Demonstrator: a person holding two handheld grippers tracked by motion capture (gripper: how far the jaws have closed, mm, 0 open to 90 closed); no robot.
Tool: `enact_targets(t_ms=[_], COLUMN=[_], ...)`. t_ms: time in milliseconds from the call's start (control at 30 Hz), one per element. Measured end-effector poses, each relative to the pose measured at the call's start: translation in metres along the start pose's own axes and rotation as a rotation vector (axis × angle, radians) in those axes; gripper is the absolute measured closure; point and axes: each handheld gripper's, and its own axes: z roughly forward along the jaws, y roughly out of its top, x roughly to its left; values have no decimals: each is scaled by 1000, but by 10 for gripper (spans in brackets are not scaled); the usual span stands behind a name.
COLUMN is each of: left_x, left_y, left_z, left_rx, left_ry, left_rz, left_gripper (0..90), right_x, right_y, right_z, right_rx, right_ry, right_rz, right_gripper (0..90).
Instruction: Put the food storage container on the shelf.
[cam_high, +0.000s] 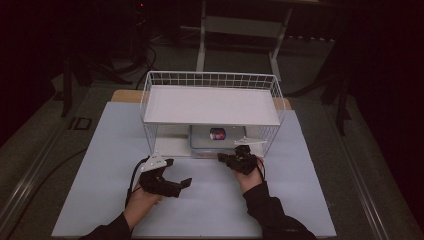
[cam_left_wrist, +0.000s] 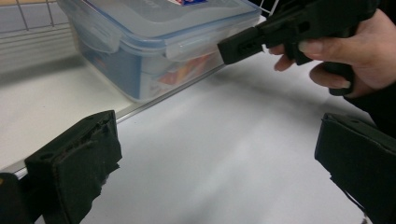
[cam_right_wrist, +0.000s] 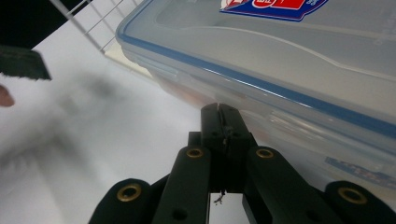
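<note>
Open left tongs (cam_left_wrist: 219, 158) face lidded plastic box (cam_left_wrist: 154, 42)

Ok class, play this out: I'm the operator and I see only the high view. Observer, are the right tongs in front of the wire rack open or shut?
Observer: Shut. In the right gripper view the right tongs have their jaws pressed together with nothing between them.
Operator: What is their tip aimed at?
Observer: At the clip flap on the front edge of the lid of the clear container. The left gripper view shows the tip right at that flap, but I cannot tell whether it touches.
</note>
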Motion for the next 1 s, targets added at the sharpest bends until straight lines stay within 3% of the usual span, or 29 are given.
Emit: enact_targets(t_ms=[633,667,800,867,933,1000], left_x=[4,4,3,2,3,2], left_y=[-1,-1,0,0,-1,0], left_z=[-2,-2,-3,-3,-3,-4], left_rx=[-5,-4,-6,-5,-4,-3], left_ry=[9,10,10,10,10,8], left_rz=[1,4,10,10,10,6], left_gripper=[3,3,3,3,3,3], right_x=[-5,-2,-1,-1,1,3], right_y=[22,27,29,29,26,24], right_z=[19,20,25,26,27,27], right_rx=[-13,0,-5,-4,-15,-35], right_ry=[-24,-18,-32,-32,-17,3], right_rz=[22,66,14,12,49,20], right_gripper=[900,900,900,900,898,861])
